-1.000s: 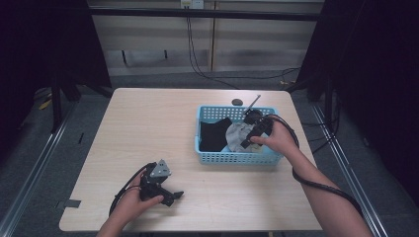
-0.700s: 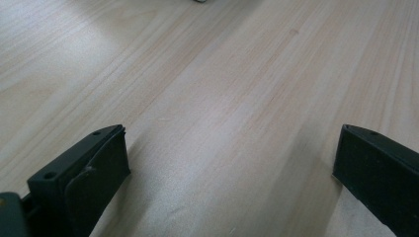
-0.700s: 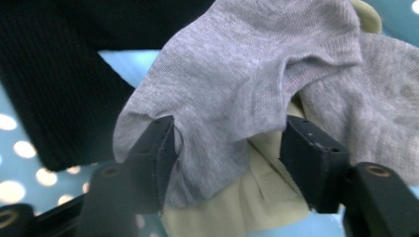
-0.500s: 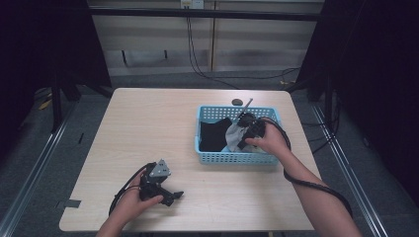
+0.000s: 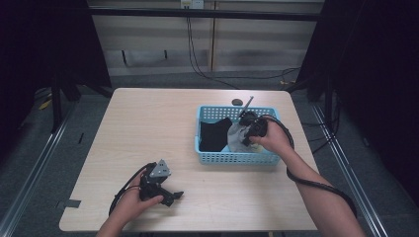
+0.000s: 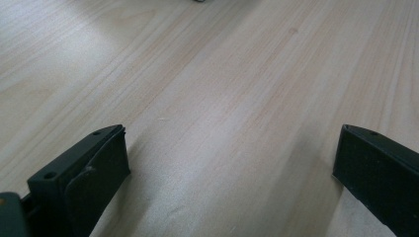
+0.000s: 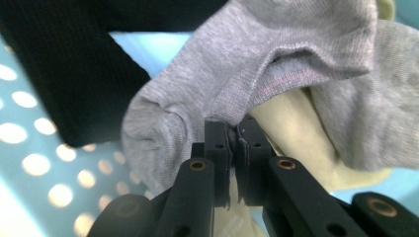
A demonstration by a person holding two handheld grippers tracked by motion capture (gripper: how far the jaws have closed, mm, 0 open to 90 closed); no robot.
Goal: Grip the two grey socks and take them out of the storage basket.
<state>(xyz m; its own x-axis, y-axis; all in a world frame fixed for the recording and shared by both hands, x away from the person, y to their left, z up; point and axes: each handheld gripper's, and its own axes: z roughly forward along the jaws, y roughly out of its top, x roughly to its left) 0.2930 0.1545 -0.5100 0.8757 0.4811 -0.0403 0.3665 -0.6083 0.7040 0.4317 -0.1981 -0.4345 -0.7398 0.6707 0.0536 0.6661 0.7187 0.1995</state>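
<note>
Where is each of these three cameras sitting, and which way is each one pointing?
High view: above the person's side, looking forward and down on the pale wooden table; both forearms and hands show.
Left gripper view: rides the left gripper, looking along its wide-open black jaws at bare tabletop.
Right gripper view: rides the right gripper, jaws pinching a grey knitted sock.
Shared: that sock and the light blue plastic basket appear in the high view too.

Dim, dark-edged room around an evenly lit table point(image 5: 148, 123); soft shadows, close-up basket point(image 7: 29, 163) holes blurred.
</note>
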